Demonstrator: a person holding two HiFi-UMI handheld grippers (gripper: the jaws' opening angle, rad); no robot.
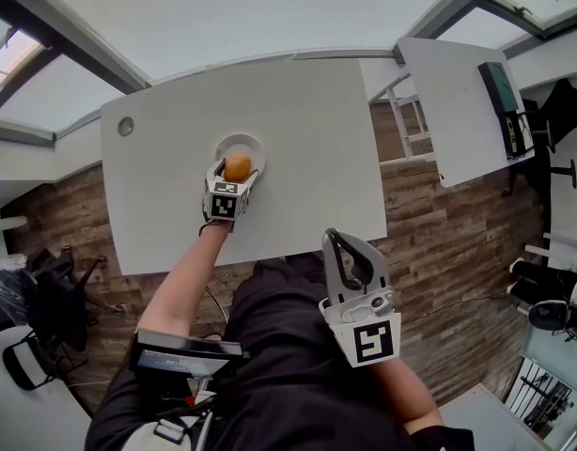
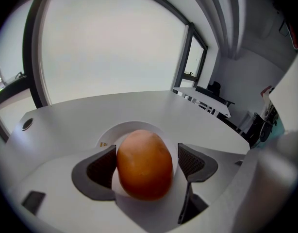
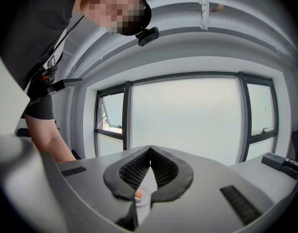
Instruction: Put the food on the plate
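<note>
An orange, egg-shaped piece of food (image 1: 237,168) (image 2: 144,164) sits on a small white plate (image 1: 241,141) (image 2: 111,130) near the middle of the white table (image 1: 307,139). My left gripper (image 1: 238,171) (image 2: 146,160) reaches over the plate's near rim with its jaws on either side of the food. Its left pad lies close against the food, and a gap shows at the right pad (image 2: 189,161), so the gripper is open. My right gripper (image 1: 333,239) (image 3: 150,148) is held off the table's near edge, above the person's lap, shut with nothing in it.
A round cable hole (image 1: 126,126) marks the table's far left corner. A second white table (image 1: 458,111) at the right carries a dark device (image 1: 503,87). Black chairs (image 1: 54,280) stand on the wooden floor (image 1: 458,242) at the left.
</note>
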